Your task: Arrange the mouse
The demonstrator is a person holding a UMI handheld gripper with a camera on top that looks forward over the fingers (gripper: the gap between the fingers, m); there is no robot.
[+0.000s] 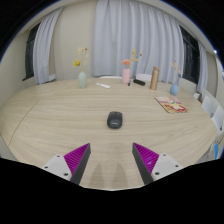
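Observation:
A dark grey computer mouse (pixel 114 119) lies on the light wooden table (pixel 60 125), a short way beyond my fingers and roughly centred between them. My gripper (pixel 112 160) is open, its two purple-padded fingers (pixel 76 158) spread wide above the near part of the table. Nothing is between them.
At the table's far edge stand a blue vase with flowers (pixel 82 78), a pink vase (pixel 127 72), a tan bottle (pixel 154 77) and another vase (pixel 175 87). A small white object (pixel 103 86) lies near the vases. A book (pixel 171 104) lies at the right. White curtains hang behind.

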